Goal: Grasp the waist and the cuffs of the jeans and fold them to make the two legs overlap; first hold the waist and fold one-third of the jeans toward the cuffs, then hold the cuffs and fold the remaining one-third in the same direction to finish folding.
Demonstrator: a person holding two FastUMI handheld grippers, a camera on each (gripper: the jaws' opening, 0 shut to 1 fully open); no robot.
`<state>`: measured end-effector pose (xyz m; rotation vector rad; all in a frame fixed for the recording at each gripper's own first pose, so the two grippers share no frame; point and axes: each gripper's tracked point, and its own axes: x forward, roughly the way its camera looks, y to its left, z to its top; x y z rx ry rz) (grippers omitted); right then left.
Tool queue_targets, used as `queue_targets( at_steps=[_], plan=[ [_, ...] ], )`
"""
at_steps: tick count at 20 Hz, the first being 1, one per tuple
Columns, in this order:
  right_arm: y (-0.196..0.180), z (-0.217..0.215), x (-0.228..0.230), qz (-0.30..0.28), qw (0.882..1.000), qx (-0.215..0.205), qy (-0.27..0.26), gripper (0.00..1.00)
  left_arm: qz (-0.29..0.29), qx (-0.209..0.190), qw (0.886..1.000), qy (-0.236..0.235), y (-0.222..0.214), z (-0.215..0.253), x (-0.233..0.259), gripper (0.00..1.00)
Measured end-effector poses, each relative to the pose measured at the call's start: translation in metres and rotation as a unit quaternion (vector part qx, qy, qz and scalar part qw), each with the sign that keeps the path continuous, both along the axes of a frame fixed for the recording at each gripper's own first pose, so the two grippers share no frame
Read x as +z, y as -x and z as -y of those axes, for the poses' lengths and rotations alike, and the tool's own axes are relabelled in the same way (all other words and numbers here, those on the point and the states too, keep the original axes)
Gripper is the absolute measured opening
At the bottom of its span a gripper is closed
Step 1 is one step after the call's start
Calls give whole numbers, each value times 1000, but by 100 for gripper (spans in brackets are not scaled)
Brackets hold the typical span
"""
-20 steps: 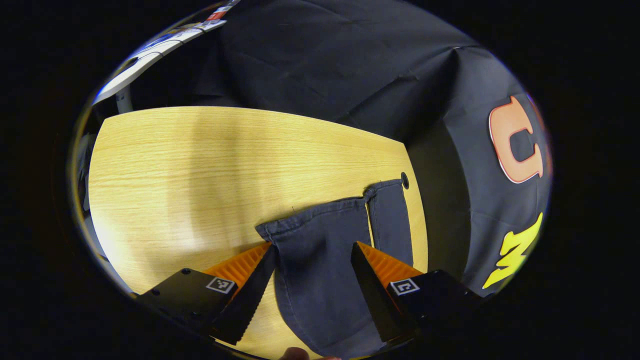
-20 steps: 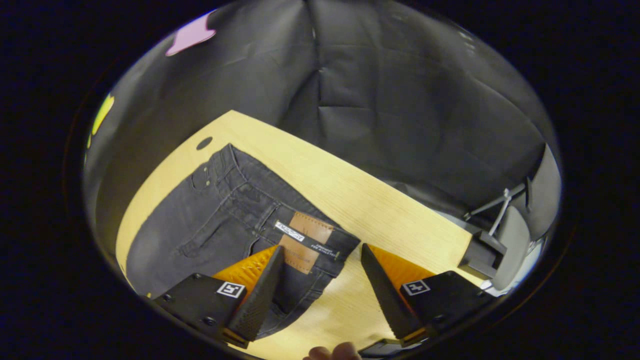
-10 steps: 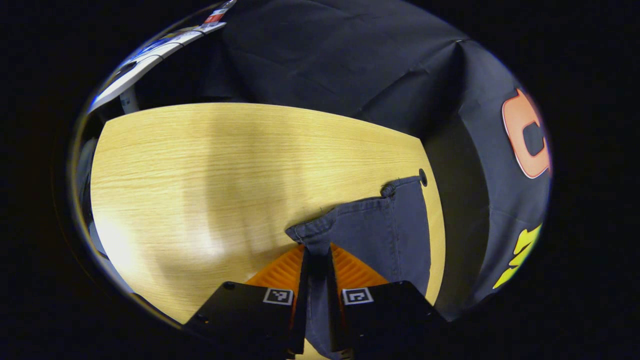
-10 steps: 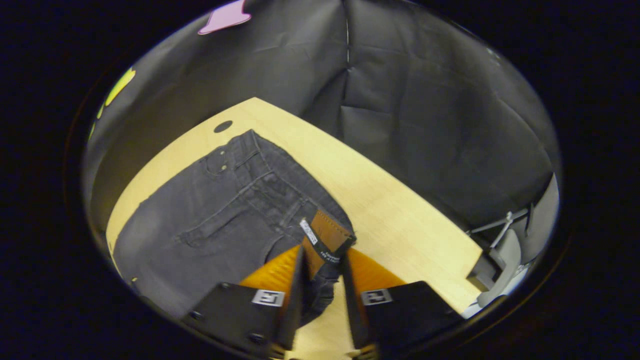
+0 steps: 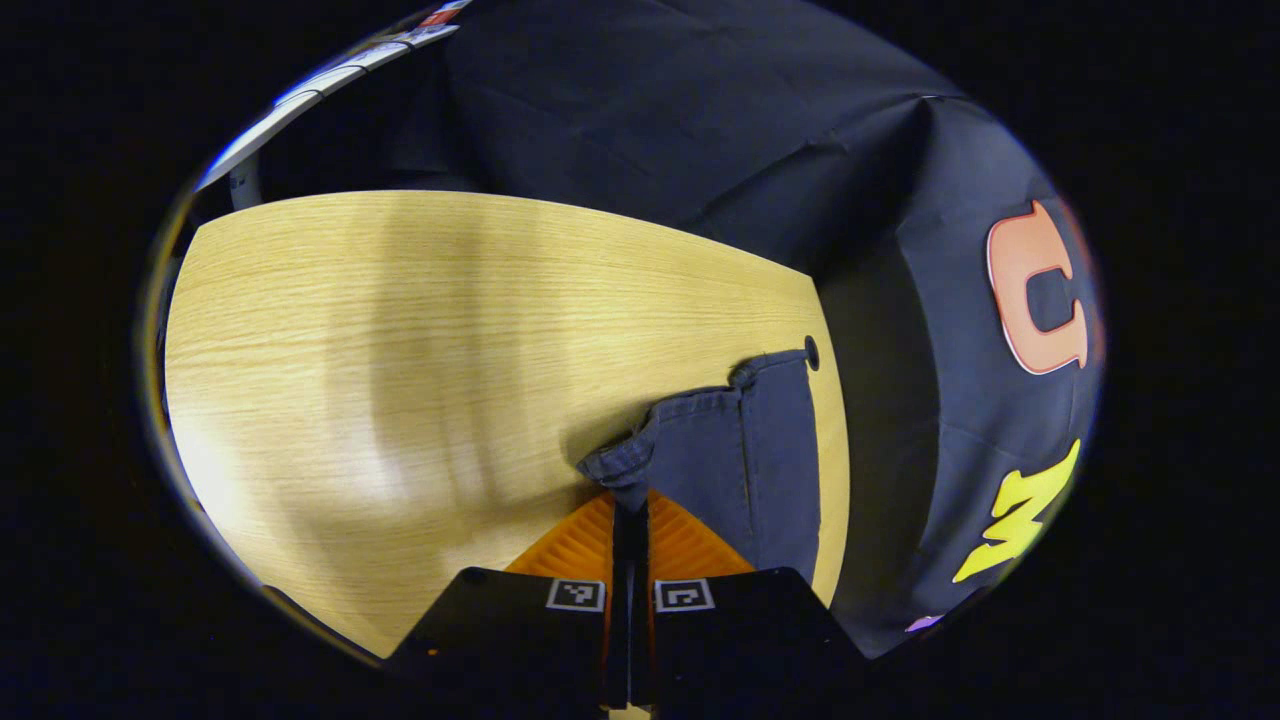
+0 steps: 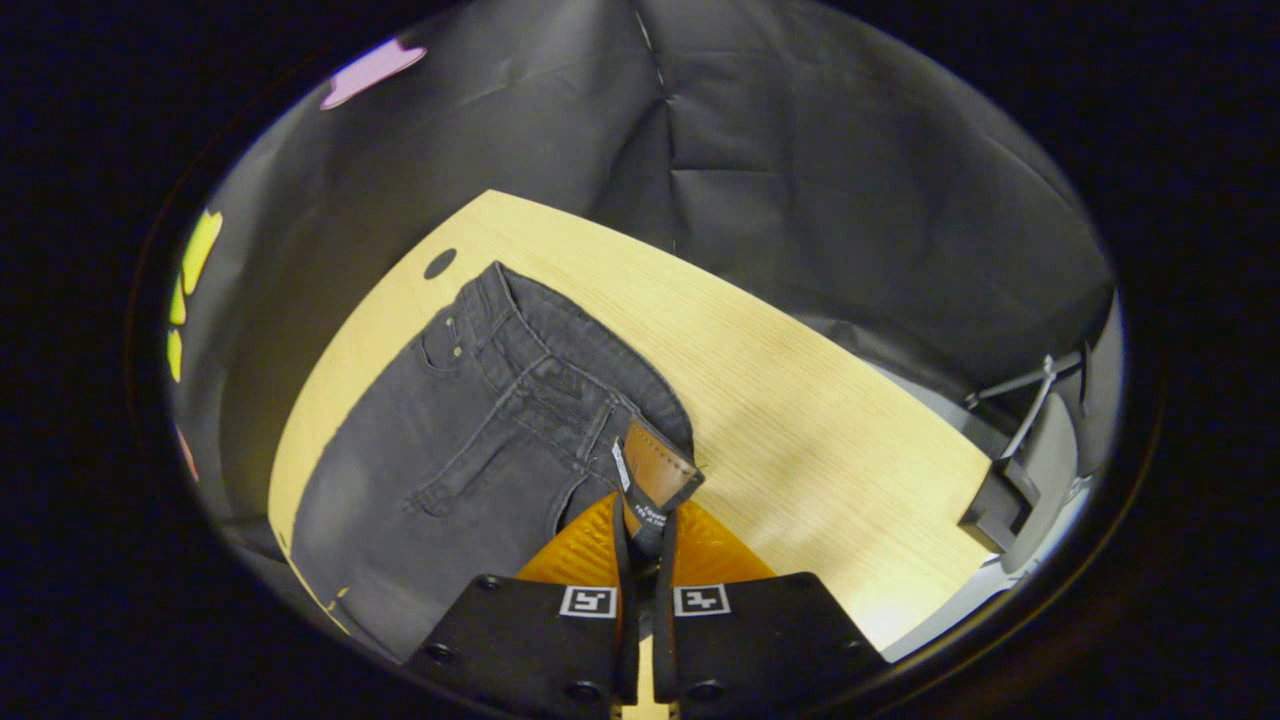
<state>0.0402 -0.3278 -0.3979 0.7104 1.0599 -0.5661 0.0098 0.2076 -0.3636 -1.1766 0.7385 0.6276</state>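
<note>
The jeans [image 6: 470, 440] are spread flat on the table [image 5: 400, 330], legs side by side. The near cuff [image 5: 625, 465] is pinched between the clenched fingers of the left gripper [image 5: 630, 525], its corner bunched and raised off the wood. The waist [image 6: 560, 385] is clamped by the right gripper [image 6: 645, 530] at the corner with the leather patch [image 6: 655, 470]. Both ends of one edge are gripped, probably so that one leg can be carried over the other; how much cloth lies between the fingers cannot be made out.
</note>
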Motion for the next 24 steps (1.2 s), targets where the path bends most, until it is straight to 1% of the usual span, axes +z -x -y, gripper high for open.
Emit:
queue_targets(
  at_steps=[1, 2, 3, 4, 5, 7, 9, 10, 12, 13, 15, 17, 18, 20, 21, 24],
  plan=[
    [-1, -1, 6, 10, 1000, -9, -16, 6, -6, -1, 1000, 4, 1, 0, 2, 5],
    [-1, -3, 14, 20, 999, -19, -35, 6, -17, 0, 1000, 10, 4, 1, 2, 4],
    [-3, -6, 22, 27, 998, -32, -56, 6, -16, 3, 1000, 19, 2, 2, 9, 4],
    [-6, -10, 30, 33, 995, -45, -80, 2, -10, 5, 1000, 26, -4, 3, 17, 4],
    [-9, -12, 37, 38, 992, -57, -104, 6, -4, 5, 999, 33, -9, 6, 26, 4],
    [-16, -20, 53, 44, 984, -81, -152, 6, 15, 9, 999, 51, -19, 9, 45, 4],
    [-25, -24, 69, 47, 977, -92, -185, 6, 28, 21, 996, 83, -29, 11, 60, 4],
    [-32, -25, 79, 47, 975, -93, -197, 6, 31, 41, 993, 108, -34, 9, 64, 4],
    [-49, -26, 95, 52, 972, -86, -211, 6, 36, 75, 984, 157, -43, 4, 72, 4],
    [-58, -26, 100, 56, 972, -83, -213, 6, 38, 80, 982, 170, -48, 3, 76, 4],
    [-77, -27, 110, 66, 970, -83, -221, 6, 36, 80, 981, 173, -63, -3, 80, 4],
    [-91, -27, 114, 68, 968, -83, -226, 6, 31, 91, 978, 185, -82, -7, 85, 4],
    [-100, -29, 116, 67, 965, -89, -238, 6, 27, 99, 976, 194, -92, -9, 83, 4],
    [-126, -30, 120, 70, 953, -112, -273, 6, 22, 122, 969, 216, -114, -9, 83, 4],
    [-139, -27, 119, 70, 950, -117, -281, 6, 22, 130, 966, 223, -127, -8, 83, 4],
    [-171, -20, 107, 60, 953, -115, -275, 6, 14, 144, 963, 227, -162, -12, 75, 4]
  ],
)
